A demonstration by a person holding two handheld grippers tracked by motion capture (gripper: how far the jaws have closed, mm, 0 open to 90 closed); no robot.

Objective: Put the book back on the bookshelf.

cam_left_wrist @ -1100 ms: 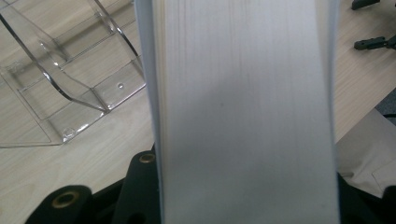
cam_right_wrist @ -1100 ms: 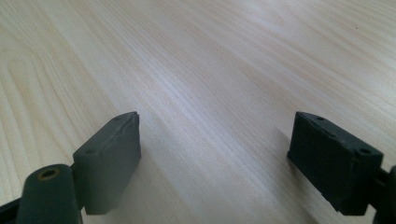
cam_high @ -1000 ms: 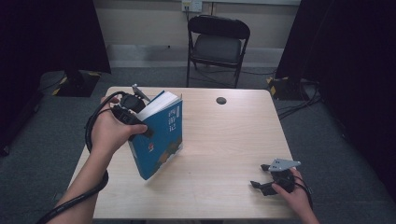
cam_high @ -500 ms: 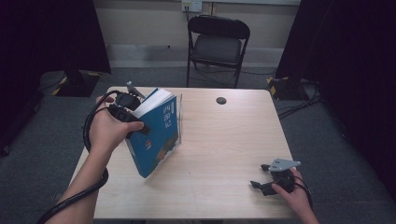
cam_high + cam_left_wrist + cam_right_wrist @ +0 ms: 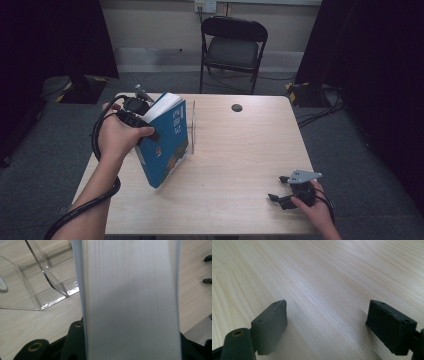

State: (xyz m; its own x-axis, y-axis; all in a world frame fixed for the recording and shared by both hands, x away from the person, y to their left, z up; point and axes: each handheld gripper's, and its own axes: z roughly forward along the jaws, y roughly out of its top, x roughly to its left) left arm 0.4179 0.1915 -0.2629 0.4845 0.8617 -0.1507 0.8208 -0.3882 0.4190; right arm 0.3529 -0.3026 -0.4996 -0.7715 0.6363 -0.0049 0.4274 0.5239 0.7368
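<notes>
High view: left gripper (image 5: 145, 125) clamped across the thick blue book (image 5: 167, 142), held tilted near the table's (image 5: 240, 165) left edge.
Book axis: long side runs from the far-left corner toward the near edge, lower corner on or just above the wood.
Target relation: clear acrylic book stand (image 5: 191, 131) just beside the book, on its right.
Nearer hand: the left.
Right gripper (image 5: 286, 192): jaws apart, empty, near-right corner.

1. Book (image 5: 167, 142) stands tilted on table (image 5: 240, 150), left of centre, clamped in left gripper (image 5: 145, 125).
2. Clear stand (image 5: 192, 127) just right of book.
3. Right gripper (image 5: 280, 192) near right corner, well apart.
4. Chair (image 5: 233, 47) behind table.
</notes>
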